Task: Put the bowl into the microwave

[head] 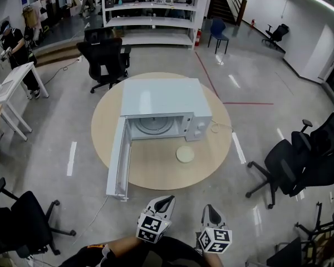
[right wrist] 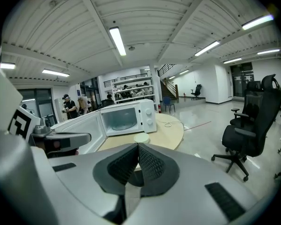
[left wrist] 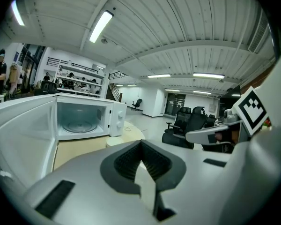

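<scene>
I hold the left gripper [head: 166,201] and right gripper [head: 209,209] short of the table [head: 156,171], jaws closed, empty. The bowl [head: 185,154] sits clear before the microwave [head: 161,96], whose open door [head: 118,160] overhangs the edge.

A round, pale wooden worktop [head: 156,168] stands on a grey floor, with a white cord [head: 218,128] at its right edge. A black office chair [head: 104,60] stands behind it and more black chairs [head: 300,160] to the right. White shelves [head: 150,15] and a blue chair [head: 217,31] stand farther back. At far left, a person [head: 14,43] stands by a white desk [head: 11,88].
</scene>
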A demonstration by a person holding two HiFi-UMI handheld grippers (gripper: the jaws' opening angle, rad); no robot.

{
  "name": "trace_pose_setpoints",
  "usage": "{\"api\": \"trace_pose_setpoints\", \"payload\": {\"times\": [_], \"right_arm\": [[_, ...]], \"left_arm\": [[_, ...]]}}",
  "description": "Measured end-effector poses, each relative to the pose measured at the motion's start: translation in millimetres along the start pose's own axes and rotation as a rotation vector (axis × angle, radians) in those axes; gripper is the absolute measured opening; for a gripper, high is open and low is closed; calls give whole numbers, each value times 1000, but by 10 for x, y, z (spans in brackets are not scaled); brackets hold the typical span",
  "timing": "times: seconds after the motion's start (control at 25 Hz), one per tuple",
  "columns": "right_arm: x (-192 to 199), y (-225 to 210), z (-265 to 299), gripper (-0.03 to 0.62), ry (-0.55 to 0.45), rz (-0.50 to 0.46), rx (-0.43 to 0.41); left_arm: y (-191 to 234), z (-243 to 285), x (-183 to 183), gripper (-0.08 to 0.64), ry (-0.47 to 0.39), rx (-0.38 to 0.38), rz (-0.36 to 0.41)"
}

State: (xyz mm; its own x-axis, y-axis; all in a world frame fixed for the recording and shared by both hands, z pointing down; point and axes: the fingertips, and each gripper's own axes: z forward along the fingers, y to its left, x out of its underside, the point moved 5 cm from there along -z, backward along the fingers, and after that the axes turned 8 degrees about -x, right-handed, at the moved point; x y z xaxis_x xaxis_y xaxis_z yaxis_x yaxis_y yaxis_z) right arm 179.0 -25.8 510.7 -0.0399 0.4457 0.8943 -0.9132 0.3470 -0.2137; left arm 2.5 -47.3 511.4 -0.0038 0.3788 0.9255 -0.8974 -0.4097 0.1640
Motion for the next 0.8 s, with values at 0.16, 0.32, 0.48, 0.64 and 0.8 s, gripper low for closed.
{"api": "trace_pose_setpoints", "payload": {"times": [0.16,0.32,0.48,0.64,0.8], "right_arm": [[-134,-24,200,15,-6,-9,2],[-266,-36,355,15,-18,-16,11],[-353,-38,487,15,-28,-15,22],[-409,-25,574,15,-29,-17,25],[-443,-11,653,15,-26,-20,21]], "left_arm": [[141,154,-129,48,-13,-2,4],[251,283,-212,48,-16,12,6],[364,383,-298,48,-28,21,11],[446,428,-342,48,-34,20,5],[512,454,-376,48,-41,15,1]]}}
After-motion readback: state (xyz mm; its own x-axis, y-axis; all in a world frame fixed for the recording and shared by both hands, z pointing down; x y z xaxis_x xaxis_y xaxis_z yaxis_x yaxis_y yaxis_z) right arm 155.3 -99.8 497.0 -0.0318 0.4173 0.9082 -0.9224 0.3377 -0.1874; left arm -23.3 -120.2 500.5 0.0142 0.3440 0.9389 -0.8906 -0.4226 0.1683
